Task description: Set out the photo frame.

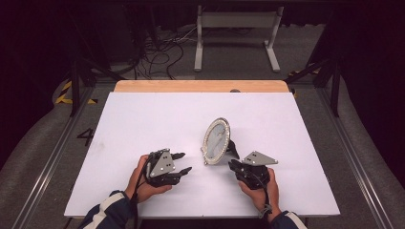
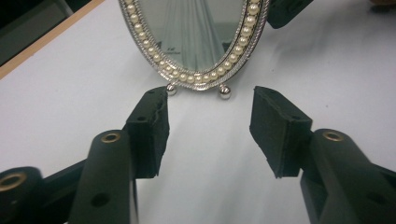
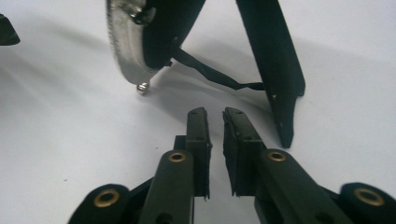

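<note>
- Nearest in the high view, the person's two hands come in over the close edge of the white table (image 1: 143, 114), one gripper in each.
- The left gripper (image 1: 184, 162) lies low over the table with its grey plate on top. Its jaws are spread with a clear gap and bare table between them, and nothing is gripped.
- In the left gripper view, the left gripper's pads (image 2: 150, 128) stand apart, and just ahead of their tips stands the oval frame (image 2: 196, 42), facing the camera. Its rim is silver with a ring of pearl-like beads, and it rests on two small ball feet just beyond the pad tips, not touching them.
- The right gripper (image 1: 234, 165) sits on the other side of the frame, close behind its back. Its jaws are close together, with only a narrow slit between the pads and nothing in that slit.
- In the right gripper view, just past the right gripper's tips (image 3: 215, 114), the frame's dark rear stand (image 3: 275, 70) slants down to the table, a little to the right of the jaws. A thin black strap (image 3: 210, 72) links the stand to the frame's back (image 3: 163, 28).
- From above, the frame (image 1: 216, 140) stands upright between the two grippers, nearer to the right one and apart from both.
- Farthest off, beyond the table's wooden edge (image 1: 200, 86), there are loose cables (image 1: 157, 52) and a white stand (image 1: 236, 28) on the floor.
</note>
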A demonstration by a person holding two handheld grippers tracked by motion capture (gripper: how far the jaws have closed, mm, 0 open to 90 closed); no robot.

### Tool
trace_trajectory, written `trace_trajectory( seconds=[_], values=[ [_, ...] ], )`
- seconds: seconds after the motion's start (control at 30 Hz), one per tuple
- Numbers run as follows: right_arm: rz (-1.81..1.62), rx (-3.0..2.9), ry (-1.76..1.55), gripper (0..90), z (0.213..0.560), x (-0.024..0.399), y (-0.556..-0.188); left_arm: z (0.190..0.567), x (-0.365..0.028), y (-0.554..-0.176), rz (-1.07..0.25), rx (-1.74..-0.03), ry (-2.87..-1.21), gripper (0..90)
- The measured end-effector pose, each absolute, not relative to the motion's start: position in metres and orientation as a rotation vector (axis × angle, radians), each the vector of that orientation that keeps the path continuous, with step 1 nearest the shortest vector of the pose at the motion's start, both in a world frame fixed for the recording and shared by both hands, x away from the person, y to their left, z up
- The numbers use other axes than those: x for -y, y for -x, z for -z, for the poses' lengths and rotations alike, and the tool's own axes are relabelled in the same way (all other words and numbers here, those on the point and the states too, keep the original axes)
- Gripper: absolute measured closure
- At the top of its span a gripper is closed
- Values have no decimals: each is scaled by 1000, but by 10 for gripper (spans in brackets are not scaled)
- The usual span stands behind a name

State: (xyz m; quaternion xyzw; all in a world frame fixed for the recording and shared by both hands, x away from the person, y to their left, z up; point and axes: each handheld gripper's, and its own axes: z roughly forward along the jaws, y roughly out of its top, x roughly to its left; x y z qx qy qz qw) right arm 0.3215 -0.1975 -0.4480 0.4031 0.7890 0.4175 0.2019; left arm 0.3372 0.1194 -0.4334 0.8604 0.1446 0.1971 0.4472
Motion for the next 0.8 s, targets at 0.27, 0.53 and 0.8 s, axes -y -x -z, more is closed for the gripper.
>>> trace_trajectory(
  seconds=[0.27, 0.53, 0.8],
  values=[
    [-1196, -2229, -1079, 711, 448, 187, -315, 441, -148, -333, -497, -477, -2121, 328],
    [-1270, -2213, -1081, 538, 445, 178, -315, 445, -167, -329, -516, -554, -2105, 226],
    [-1315, -2217, -1095, 464, 441, 170, -322, 449, -171, -324, -515, -561, -2121, 201]
  ],
)
